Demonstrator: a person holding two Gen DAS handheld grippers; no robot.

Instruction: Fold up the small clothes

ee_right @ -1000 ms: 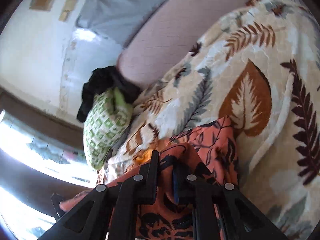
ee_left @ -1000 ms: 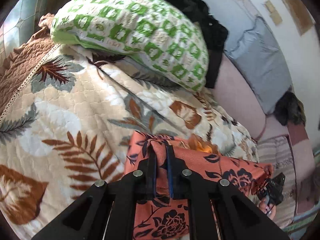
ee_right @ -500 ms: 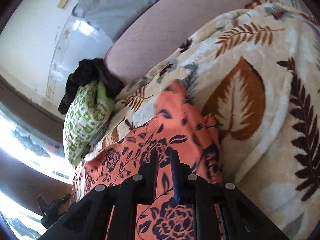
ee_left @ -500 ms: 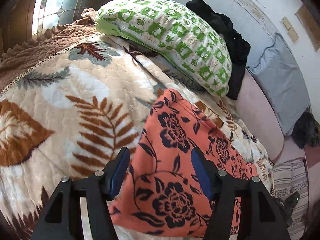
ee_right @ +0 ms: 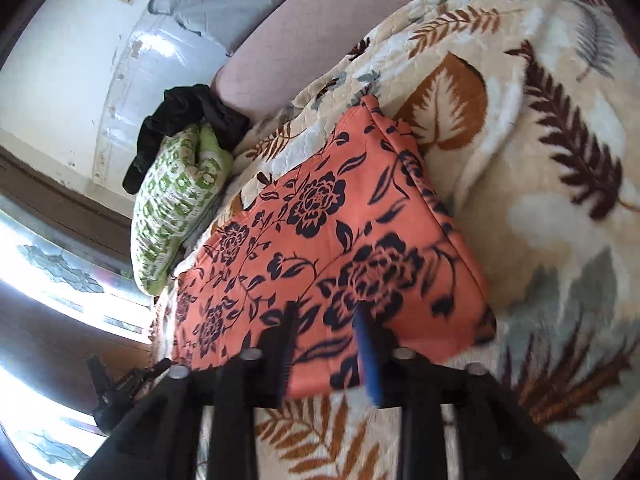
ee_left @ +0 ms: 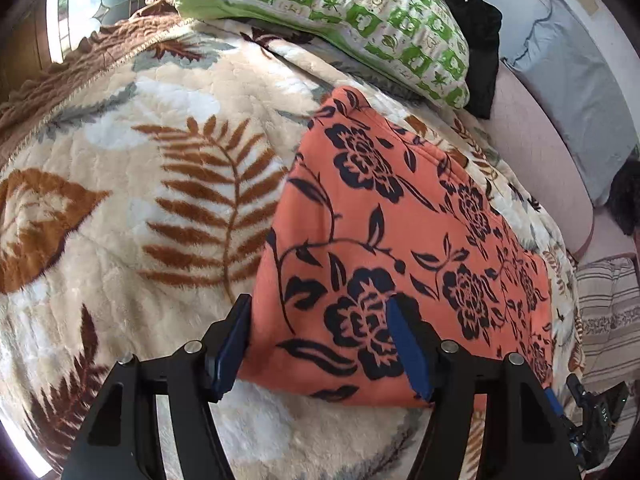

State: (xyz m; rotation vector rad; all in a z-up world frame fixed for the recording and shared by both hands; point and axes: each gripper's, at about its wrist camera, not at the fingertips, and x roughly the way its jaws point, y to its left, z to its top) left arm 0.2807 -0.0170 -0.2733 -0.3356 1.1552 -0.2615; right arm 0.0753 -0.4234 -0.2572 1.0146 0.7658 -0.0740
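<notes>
- Orange floral garment [ee_left: 400, 232]: lies flat on the leaf-print blanket [ee_left: 160, 184] as a smooth panel with a black flower-and-vine print. One narrow corner points toward the green-and-white pillow [ee_left: 340, 16]; the broad near edge runs just in front of both claws.
- Left claw [ee_left: 320, 348]: jaws are spread and opening. The near left corner of the garment lies between the blue-lined fingers [ee_left: 408, 344], but neither pad presses on the cloth. The left finger stands beside the garment's edge over the blanket; the right finger stands over the printed cloth.
- Right claw [ee_right: 326, 348]: jaws are opening, and the view is motion-blurred around the fingers. The near edge of the garment [ee_right: 320, 240] lies between them; no grip on the cloth is visible.
- In the left wrist view, the tip of the right claw shows at the lower right edge, beyond the garment's far corner.
- In the right wrist view, the left claw shows as a dark shape at the lower left, beside the garment's opposite end.
- Surroundings: a black garment [ee_left: 476, 40] lies behind the pillow, touching it. A pale blue pillow [ee_left: 576, 92] rests on the pink sheet [ee_left: 536, 152] near the wall.
- A brown quilted cover [ee_left: 80, 60] borders the blanket at the upper left of the left wrist view.
</notes>
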